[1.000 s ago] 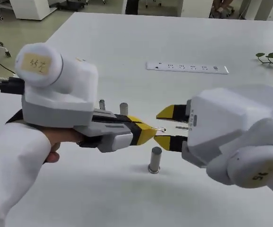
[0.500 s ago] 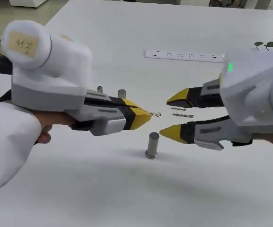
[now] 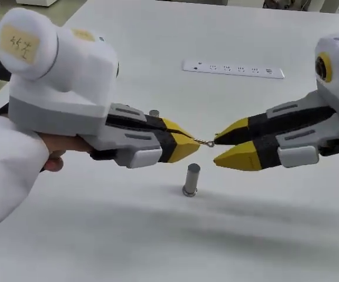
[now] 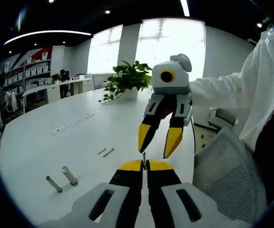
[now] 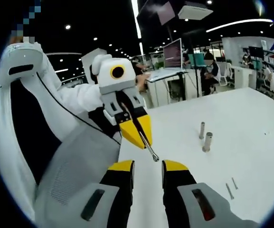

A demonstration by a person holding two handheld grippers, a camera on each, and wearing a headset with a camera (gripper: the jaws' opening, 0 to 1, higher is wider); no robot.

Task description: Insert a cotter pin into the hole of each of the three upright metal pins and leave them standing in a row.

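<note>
The left gripper is clenched on a cotter pin, which pokes out of its yellow tips above the white table, with one upright metal pin standing just below and another behind the gripper. The right gripper faces it with jaws parted. The cotter pin's free end reaches the upper jaw's tip, though I cannot tell whether they touch; in the right gripper view the end hangs just above the gap.

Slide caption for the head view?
Left gripper, shut on a cotter pin, presents its tip to the open right gripper; upright metal pin stands nearby.
</note>
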